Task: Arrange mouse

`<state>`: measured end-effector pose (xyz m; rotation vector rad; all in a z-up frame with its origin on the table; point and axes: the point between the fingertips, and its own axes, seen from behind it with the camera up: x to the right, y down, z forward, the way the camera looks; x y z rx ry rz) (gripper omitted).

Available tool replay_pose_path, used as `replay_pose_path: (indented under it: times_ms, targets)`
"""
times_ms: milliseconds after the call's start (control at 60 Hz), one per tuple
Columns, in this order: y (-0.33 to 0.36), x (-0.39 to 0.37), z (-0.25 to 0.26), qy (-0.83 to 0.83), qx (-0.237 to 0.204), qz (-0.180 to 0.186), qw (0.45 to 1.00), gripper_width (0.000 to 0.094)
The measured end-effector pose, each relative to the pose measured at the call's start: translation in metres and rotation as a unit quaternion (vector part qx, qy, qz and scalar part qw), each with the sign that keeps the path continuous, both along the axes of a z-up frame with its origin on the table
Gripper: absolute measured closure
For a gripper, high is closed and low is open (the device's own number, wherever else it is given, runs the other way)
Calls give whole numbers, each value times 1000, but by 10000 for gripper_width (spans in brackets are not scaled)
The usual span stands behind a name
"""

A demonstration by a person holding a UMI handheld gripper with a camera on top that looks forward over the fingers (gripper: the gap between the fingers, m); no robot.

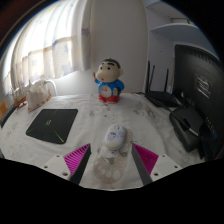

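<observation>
A pale computer mouse (113,141) lies on the white table (100,112), between my two fingers and reaching just ahead of their tips. My gripper (112,153) is open. Its magenta pads (79,158) stand well apart, with a gap at each side of the mouse. The part of the mouse nearest me looks mottled and unclear.
A black mouse mat (54,125) lies ahead to the left. A cartoon figurine (109,80) stands beyond the mouse. To the right are a black router with antennas (160,90), a dark monitor (197,75) and a black box (188,120). A white object (38,93) sits by the window.
</observation>
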<state>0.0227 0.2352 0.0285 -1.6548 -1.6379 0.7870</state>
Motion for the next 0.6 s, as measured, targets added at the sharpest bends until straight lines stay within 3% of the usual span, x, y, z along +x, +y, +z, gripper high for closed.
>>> replay_pose_path:
  times_ms: [600]
  targets:
    - [2, -93, -41, -12, -20, 14, 1000, 78]
